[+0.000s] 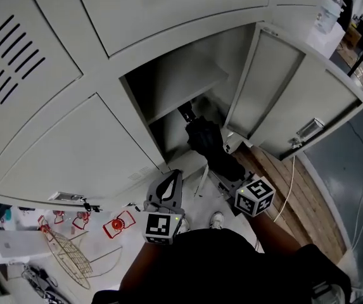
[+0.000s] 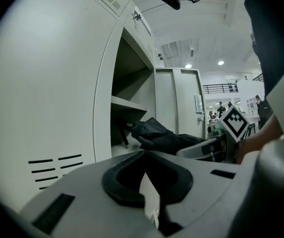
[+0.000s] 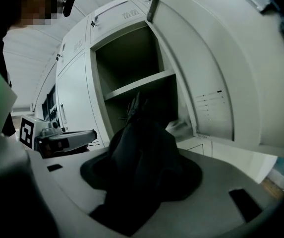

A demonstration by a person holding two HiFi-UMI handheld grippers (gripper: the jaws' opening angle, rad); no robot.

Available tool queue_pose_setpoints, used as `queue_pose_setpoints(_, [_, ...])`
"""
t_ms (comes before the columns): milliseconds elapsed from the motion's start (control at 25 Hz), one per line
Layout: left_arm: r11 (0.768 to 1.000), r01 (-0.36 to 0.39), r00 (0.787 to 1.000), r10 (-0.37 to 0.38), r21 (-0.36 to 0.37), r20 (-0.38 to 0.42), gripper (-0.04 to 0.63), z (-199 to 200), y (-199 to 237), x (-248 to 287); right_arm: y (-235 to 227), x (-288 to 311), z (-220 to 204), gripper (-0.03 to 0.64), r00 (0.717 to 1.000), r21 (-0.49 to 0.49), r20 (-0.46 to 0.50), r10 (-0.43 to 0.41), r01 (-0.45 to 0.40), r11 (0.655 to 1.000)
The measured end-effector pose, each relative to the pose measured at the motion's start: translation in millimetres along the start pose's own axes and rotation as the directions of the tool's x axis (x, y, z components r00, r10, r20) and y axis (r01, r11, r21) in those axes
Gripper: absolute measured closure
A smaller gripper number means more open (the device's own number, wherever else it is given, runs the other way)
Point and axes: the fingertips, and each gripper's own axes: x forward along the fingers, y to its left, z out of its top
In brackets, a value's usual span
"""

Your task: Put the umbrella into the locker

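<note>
umbrella (image 1: 206,145): folded, black, front end inside locker (image 1: 232,49) under shelf (image 1: 181,88) | right gripper (image 1: 227,175) fingers clamped on its fabric body | left gripper (image 1: 168,189) fingers narrow, empty | handling: probably light, slippery soft cloth over stiff shaft, grip mid-bundle | hidden: tip lost in dark, contact inside unclear

right claw (image 3: 142,148) tips: hidden under umbrella (image 3: 134,177) fabric | umbrella far end: lost in locker (image 3: 132,58) shadow

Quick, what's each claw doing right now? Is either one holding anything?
Left claw: closed, holding nothing.
Right claw: closed on the black umbrella.
</note>
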Motion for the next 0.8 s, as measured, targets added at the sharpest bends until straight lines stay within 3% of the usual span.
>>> queue_pose_setpoints(360, [0.999, -0.034, 0.999, 0.035, -0.031, 0.024, 0.597, 2, 12, -4, -16, 41, 6, 0.397, 0.992, -0.115, -0.052, -0.112, 0.106, 0.988])
queue_pose_setpoints(800, [0.999, -0.041, 0.999, 0.041, -0.029, 0.019, 0.597, -2, 17, -4, -38, 106, 27, 0.397, 0.980, -0.272, -0.108, -0.170, 0.135, 0.953])
